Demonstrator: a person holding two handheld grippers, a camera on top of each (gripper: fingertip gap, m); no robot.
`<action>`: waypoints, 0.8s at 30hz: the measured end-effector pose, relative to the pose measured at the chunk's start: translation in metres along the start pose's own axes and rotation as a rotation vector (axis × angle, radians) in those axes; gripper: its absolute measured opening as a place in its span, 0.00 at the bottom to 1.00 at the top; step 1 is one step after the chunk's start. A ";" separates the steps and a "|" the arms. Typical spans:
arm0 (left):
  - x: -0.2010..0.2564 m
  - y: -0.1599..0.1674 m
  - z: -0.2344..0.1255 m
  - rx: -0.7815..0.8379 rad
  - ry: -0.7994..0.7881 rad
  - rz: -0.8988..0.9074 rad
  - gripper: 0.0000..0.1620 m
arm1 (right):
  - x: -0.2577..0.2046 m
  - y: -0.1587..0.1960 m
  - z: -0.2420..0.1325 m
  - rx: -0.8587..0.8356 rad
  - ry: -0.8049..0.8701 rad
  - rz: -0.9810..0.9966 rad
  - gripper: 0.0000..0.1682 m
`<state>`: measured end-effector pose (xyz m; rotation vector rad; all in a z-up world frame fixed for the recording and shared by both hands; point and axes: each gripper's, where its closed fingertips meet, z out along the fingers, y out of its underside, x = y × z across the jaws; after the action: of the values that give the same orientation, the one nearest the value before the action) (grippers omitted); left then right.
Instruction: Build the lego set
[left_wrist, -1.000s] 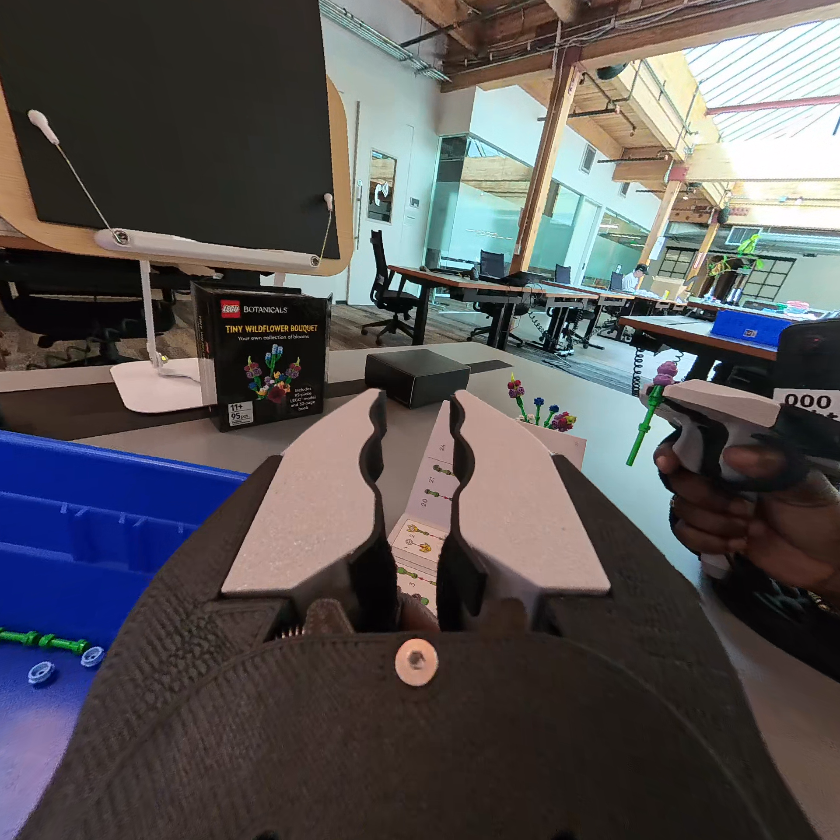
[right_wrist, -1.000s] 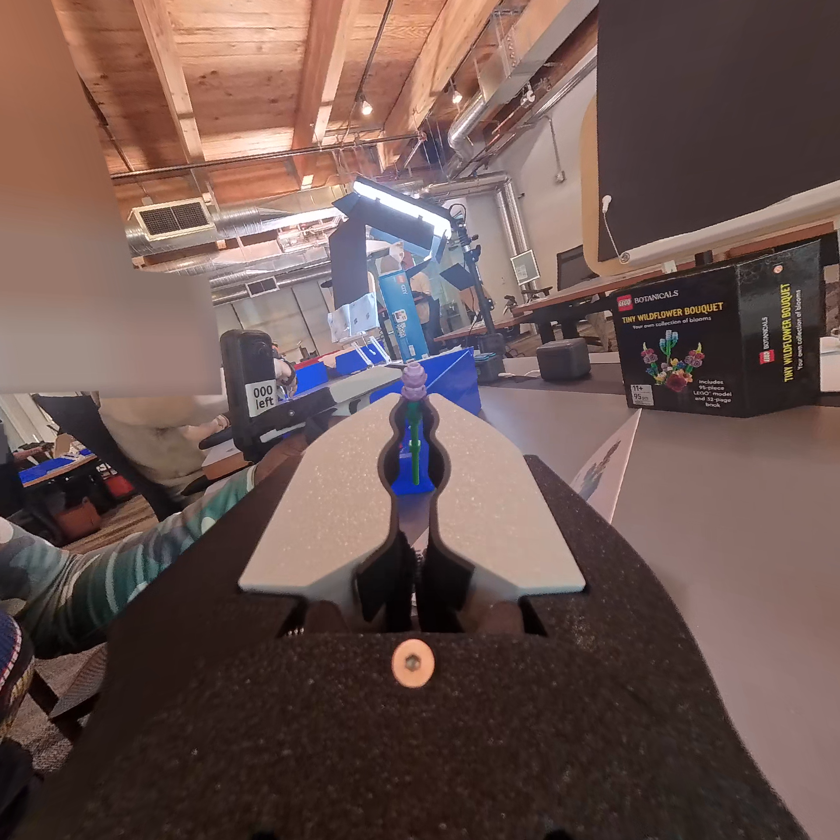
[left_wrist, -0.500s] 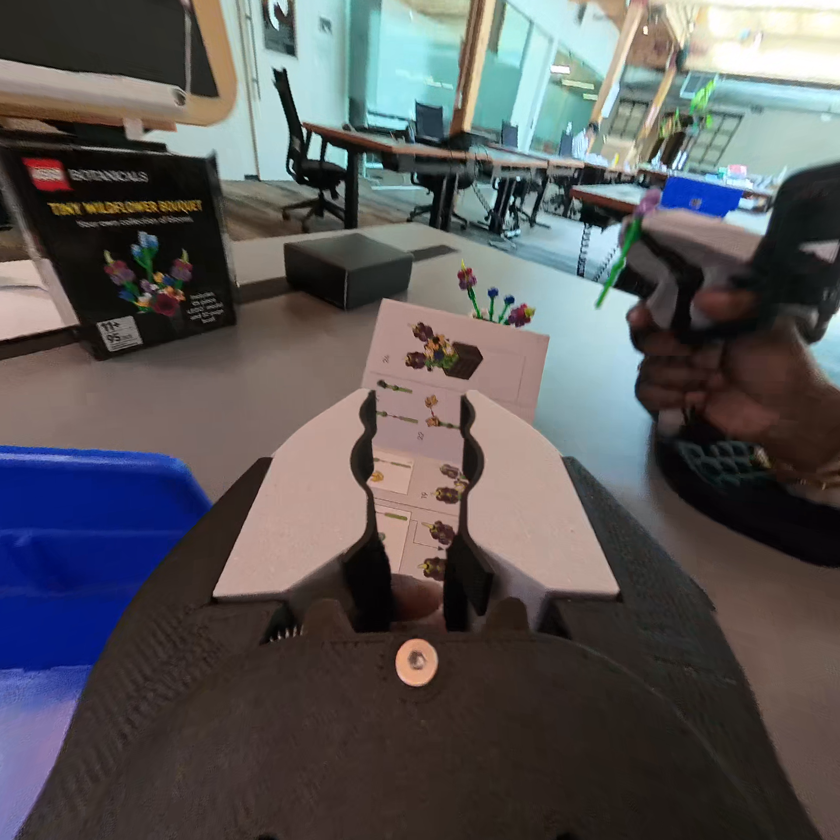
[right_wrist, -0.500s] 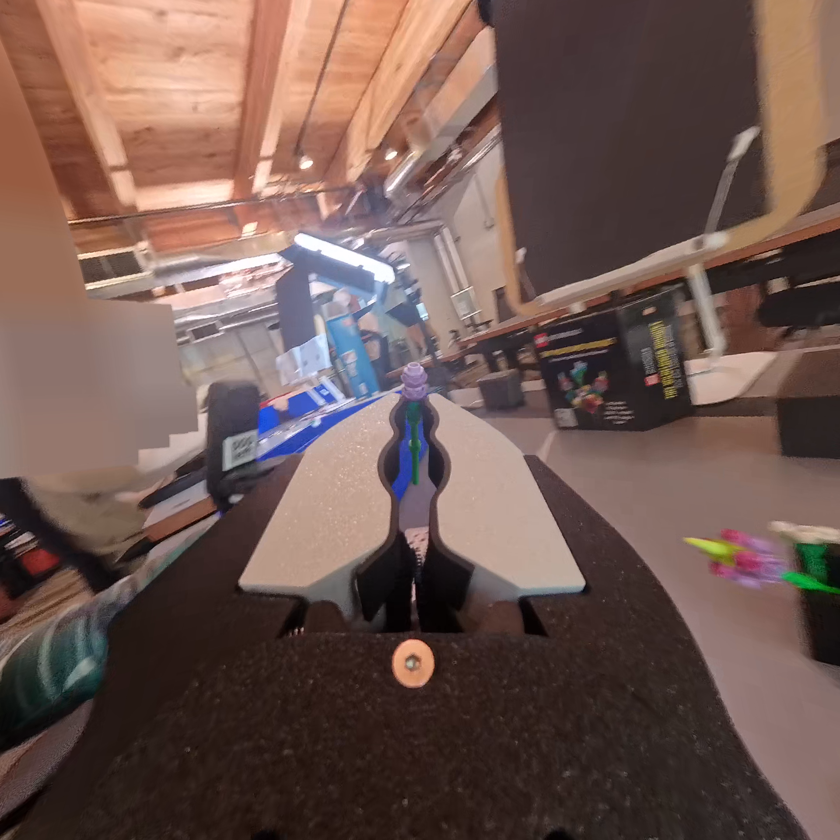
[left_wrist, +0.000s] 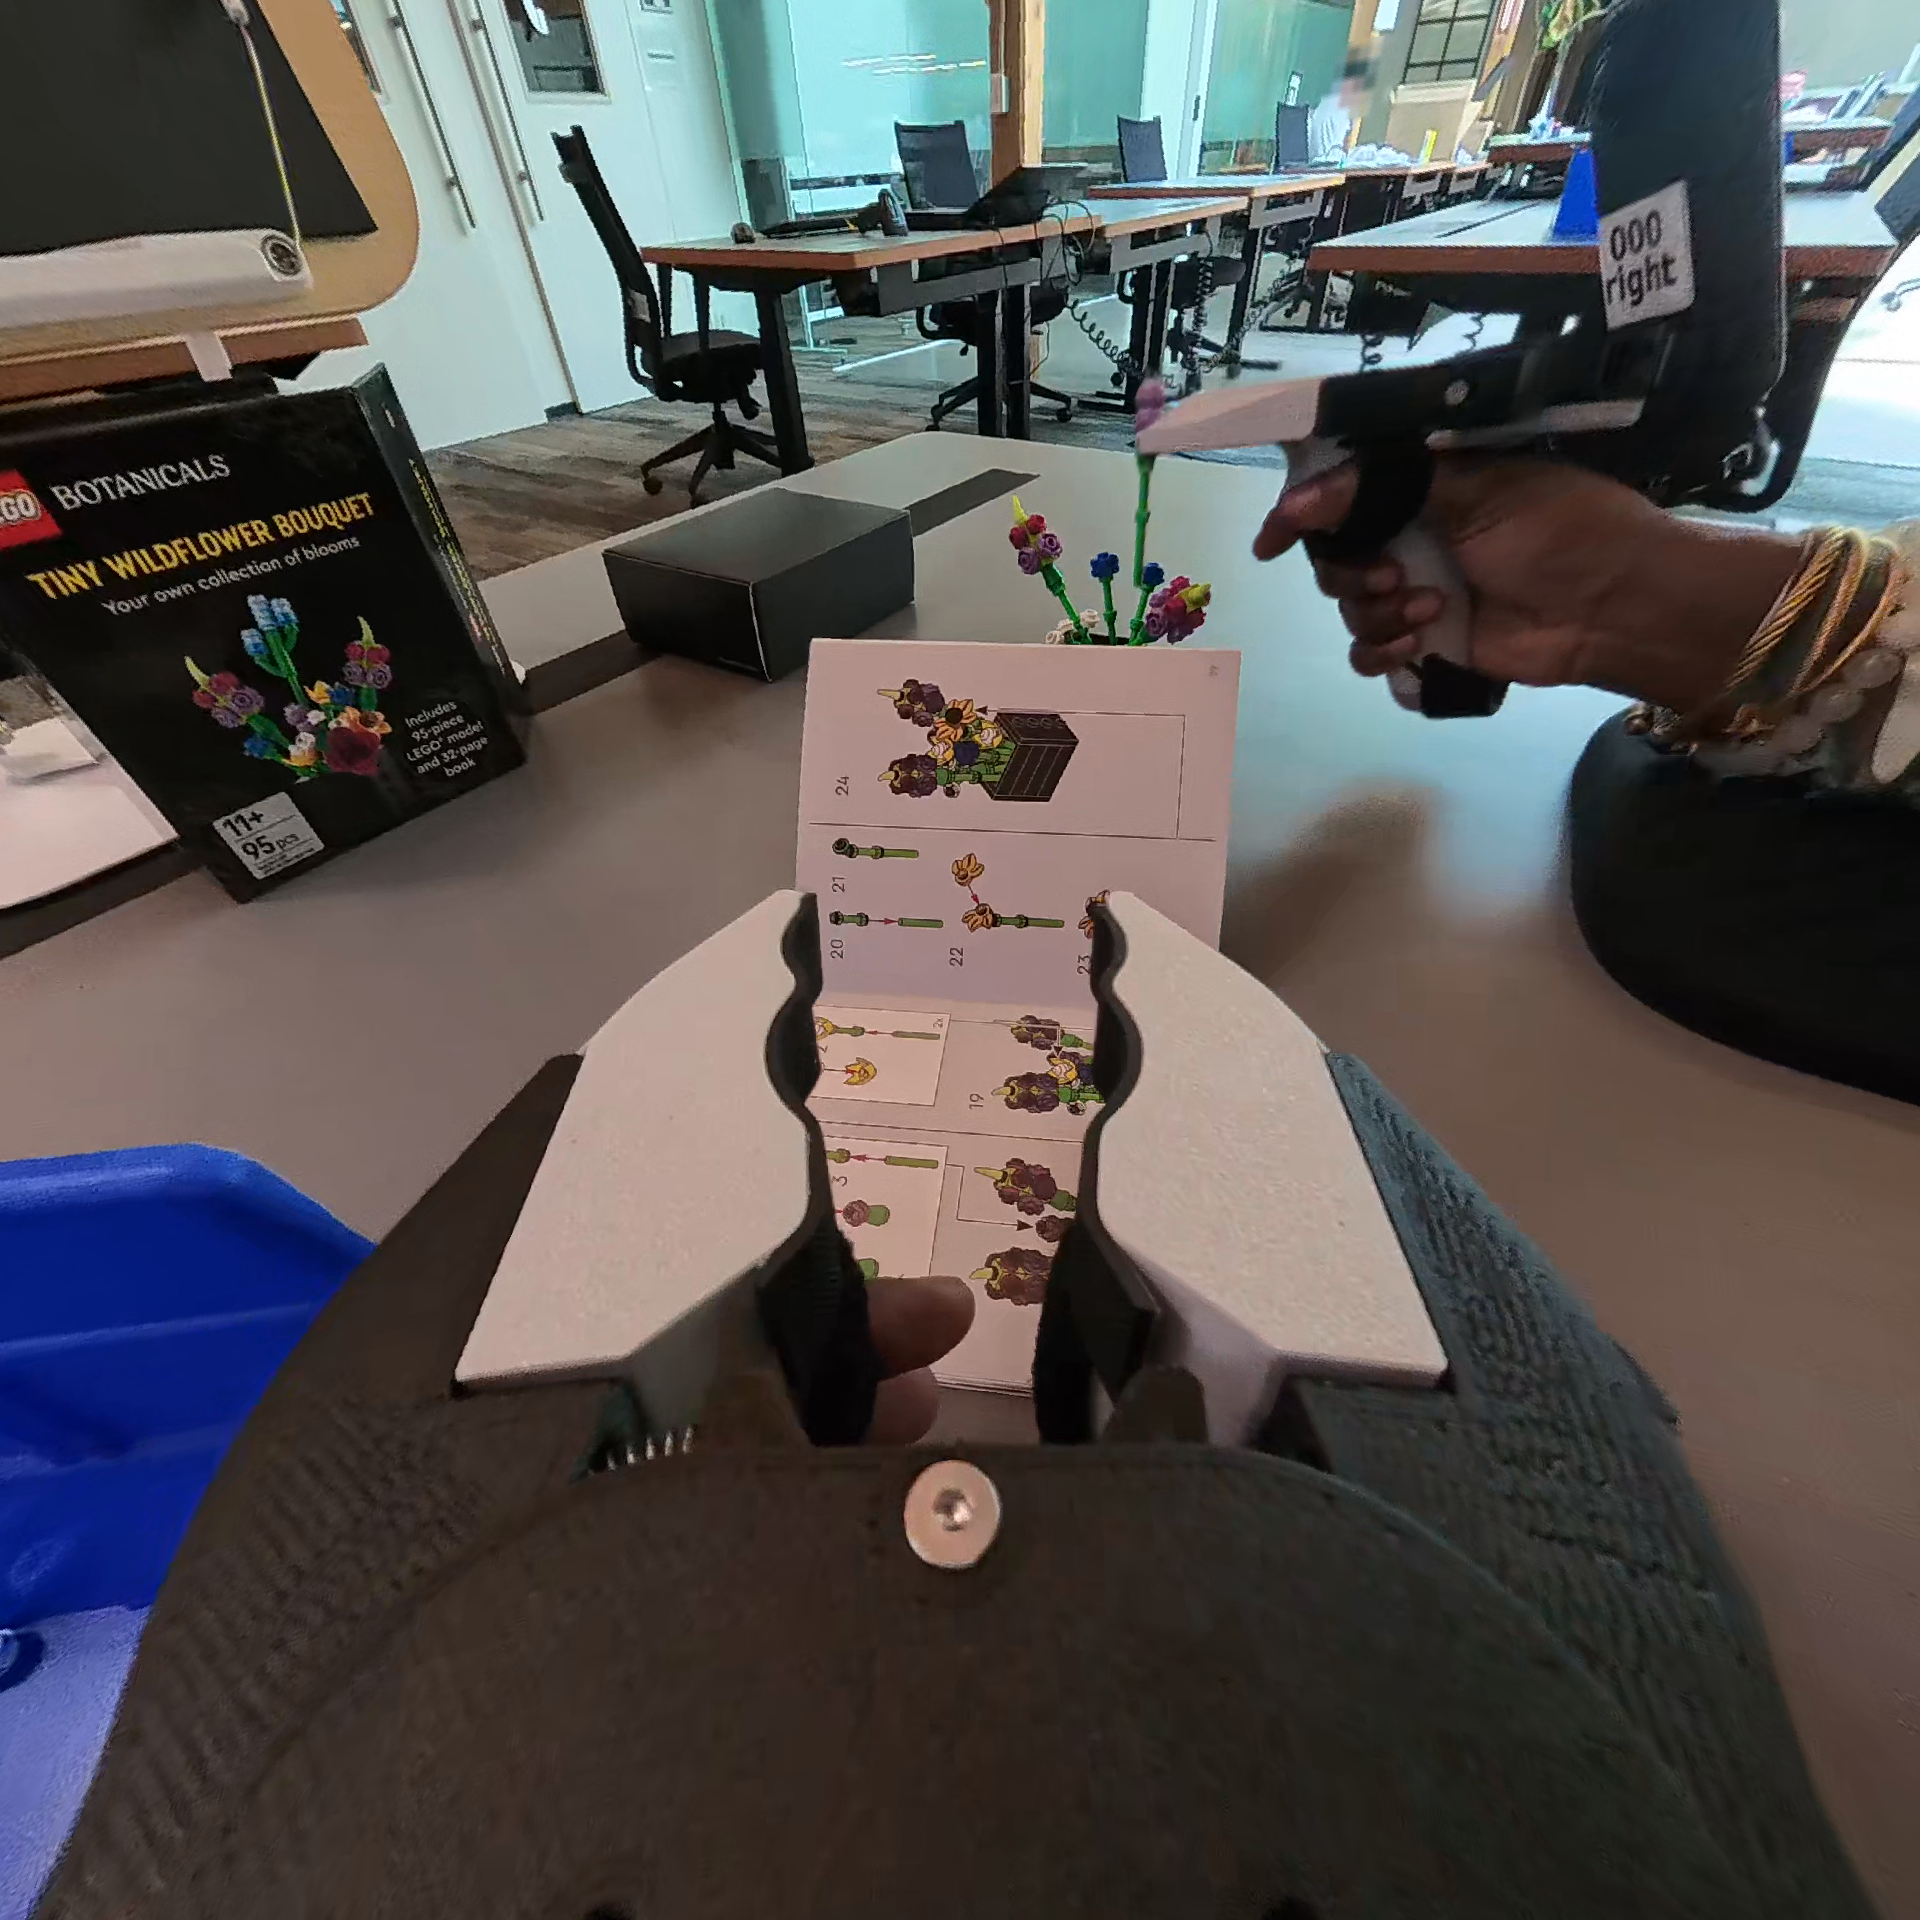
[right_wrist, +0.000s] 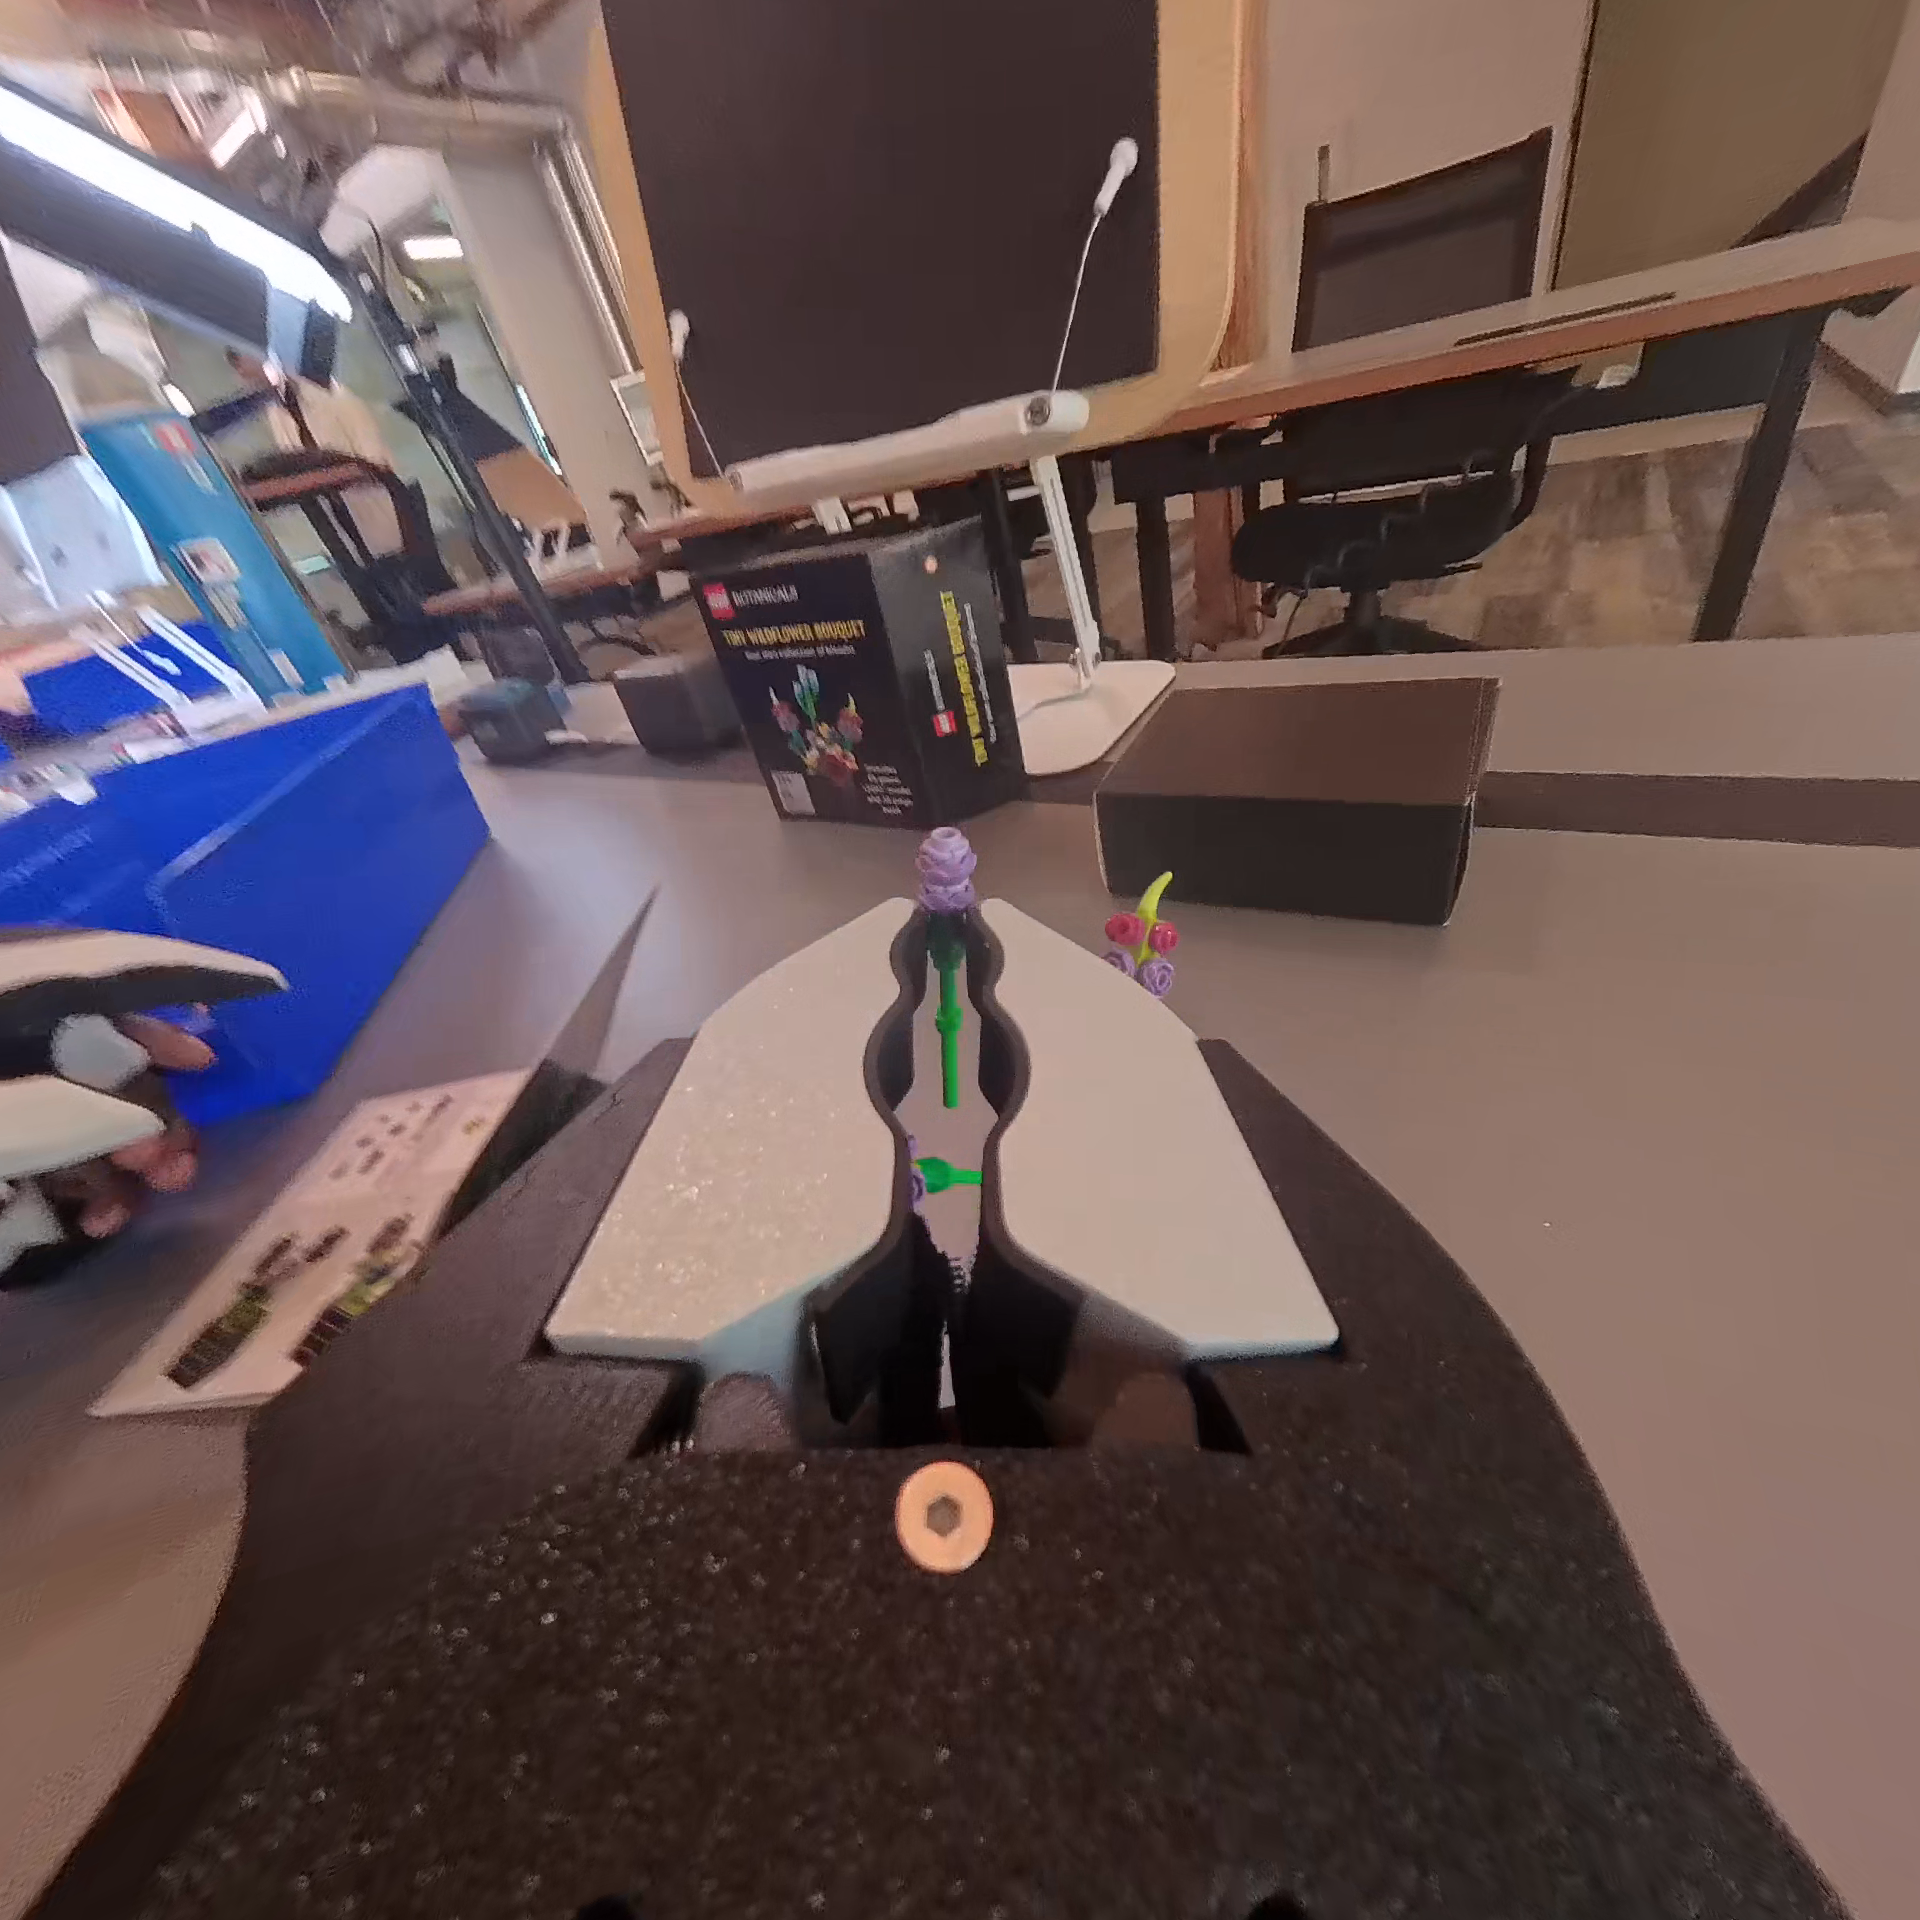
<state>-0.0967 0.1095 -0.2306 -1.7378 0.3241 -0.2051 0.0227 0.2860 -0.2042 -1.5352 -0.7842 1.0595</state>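
The blue bin (left_wrist: 156, 1351) sits at the lower left of the left wrist view, probably so loose parts stay within reach. The black set box (left_wrist: 260, 634) stands upright at mid-left with printed branding and lettering on its front, likely as a reference picture. The instruction booklet (left_wrist: 1013, 821) is propped open at centre frame so its steps can be read. The left gripper (left_wrist: 945, 935) hangs spread wide and empty in front of it. The right gripper (right_wrist: 948, 909) is clamped on a lavender flower stem (right_wrist: 945, 997), held upright, presumably to plant in the bouquet (left_wrist: 1107, 597) poking up behind the booklet.
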 end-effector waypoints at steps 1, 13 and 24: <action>0.000 0.000 0.000 -0.001 0.003 -0.006 0.31 | 0.001 0.004 0.002 -0.014 0.013 -0.036 0.04; 0.003 0.006 0.001 -0.037 0.020 -0.016 0.31 | 0.014 0.022 0.014 -0.072 0.072 -0.158 0.04; 0.005 0.007 0.002 -0.049 0.034 -0.023 0.31 | 0.020 0.035 0.013 -0.178 0.140 -0.208 0.06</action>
<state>-0.0922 0.1082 -0.2384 -1.7891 0.3363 -0.2455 0.0168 0.3011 -0.2432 -1.6181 -0.9373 0.7375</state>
